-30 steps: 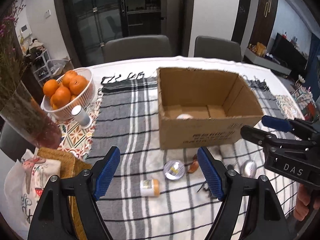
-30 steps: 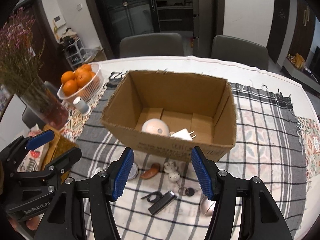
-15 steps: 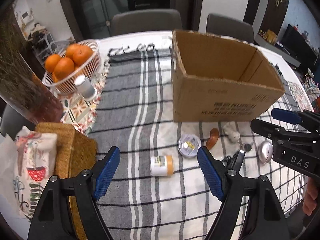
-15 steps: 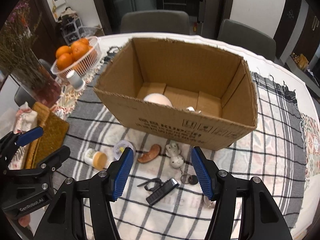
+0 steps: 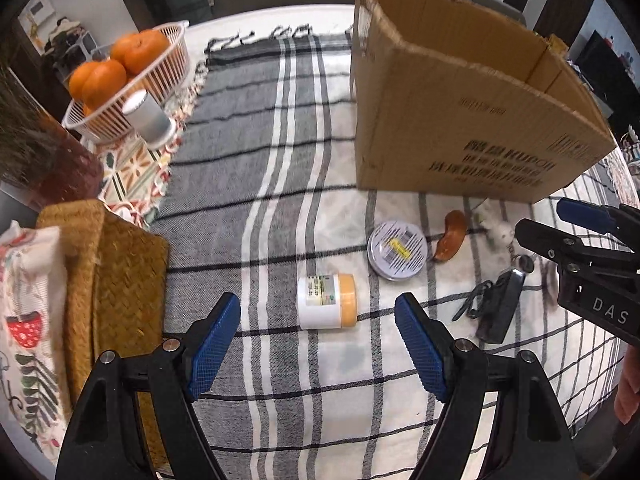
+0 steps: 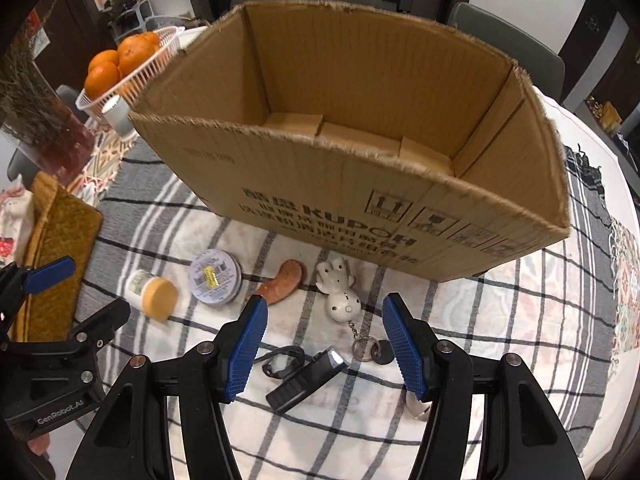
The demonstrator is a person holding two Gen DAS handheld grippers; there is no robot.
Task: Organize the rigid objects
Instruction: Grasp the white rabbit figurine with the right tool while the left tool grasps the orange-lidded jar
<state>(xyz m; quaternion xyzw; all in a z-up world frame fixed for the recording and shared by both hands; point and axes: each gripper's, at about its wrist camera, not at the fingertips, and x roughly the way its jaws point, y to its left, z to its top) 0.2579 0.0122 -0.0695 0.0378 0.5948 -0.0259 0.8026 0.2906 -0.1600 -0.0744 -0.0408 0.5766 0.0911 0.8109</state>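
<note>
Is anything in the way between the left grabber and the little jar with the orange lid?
No. The left hand-held gripper is open, and only bare checked cloth lies between it and the jar.

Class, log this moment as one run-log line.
left gripper: open, above jar | right gripper: open, above keychain | box: upright

left gripper lower, nearer jar | right gripper apparently lower too
</note>
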